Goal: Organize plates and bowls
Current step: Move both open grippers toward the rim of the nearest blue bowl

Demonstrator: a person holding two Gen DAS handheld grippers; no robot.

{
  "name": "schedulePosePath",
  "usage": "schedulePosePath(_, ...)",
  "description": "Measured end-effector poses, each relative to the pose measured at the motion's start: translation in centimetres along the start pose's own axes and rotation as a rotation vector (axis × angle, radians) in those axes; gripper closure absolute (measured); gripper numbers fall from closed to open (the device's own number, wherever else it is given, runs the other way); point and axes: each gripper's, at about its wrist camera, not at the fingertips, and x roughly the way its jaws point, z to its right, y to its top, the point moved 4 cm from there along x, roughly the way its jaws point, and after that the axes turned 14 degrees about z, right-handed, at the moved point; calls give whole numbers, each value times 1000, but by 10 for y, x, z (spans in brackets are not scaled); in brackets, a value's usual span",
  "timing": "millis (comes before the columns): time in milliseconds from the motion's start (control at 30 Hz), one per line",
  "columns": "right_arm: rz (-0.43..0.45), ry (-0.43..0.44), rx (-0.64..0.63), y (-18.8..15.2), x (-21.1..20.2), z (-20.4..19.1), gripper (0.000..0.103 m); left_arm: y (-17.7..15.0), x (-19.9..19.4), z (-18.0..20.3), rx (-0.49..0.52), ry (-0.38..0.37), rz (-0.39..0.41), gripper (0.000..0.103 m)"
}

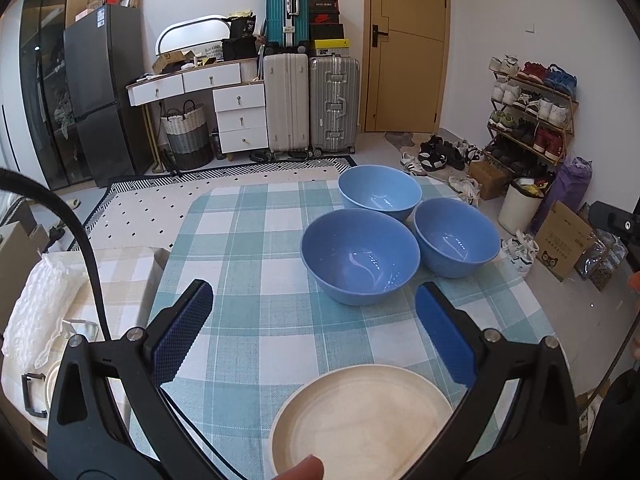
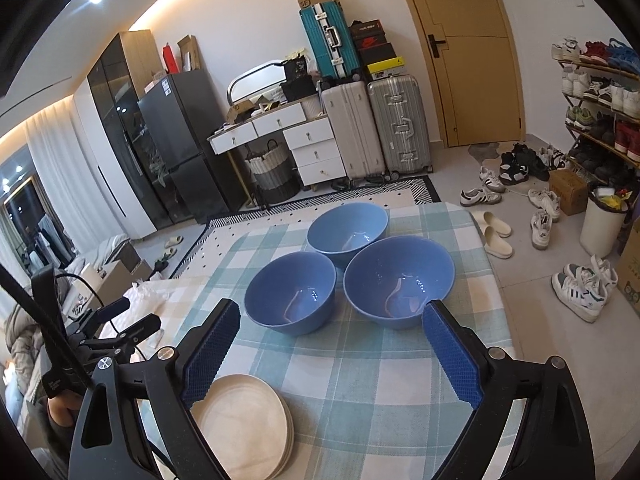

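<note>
On the checked tablecloth [image 2: 360, 380], with plates [image 2: 244, 420] stacked, you are hovering both the left gripper [image 1: 314, 304] and right gripper [image 2: 332, 324] wide and empty; nesting the bowls [image 2: 291, 292] likely comes next.

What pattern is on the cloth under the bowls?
The tablecloth has a teal, pale green and white check, clearest in the left wrist view.

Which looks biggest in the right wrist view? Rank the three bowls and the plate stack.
1. Right bowl
2. Plate stack, about the same; it is nearer and partly hidden, so unsure
3. Left bowl
4. Far bowl, farthest away
</note>
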Motion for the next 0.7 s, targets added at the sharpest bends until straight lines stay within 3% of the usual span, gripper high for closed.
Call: schedulePosePath(700,-177,54,-63,-7,137,-24,3,11,123,-37,-51,12,-112,2)
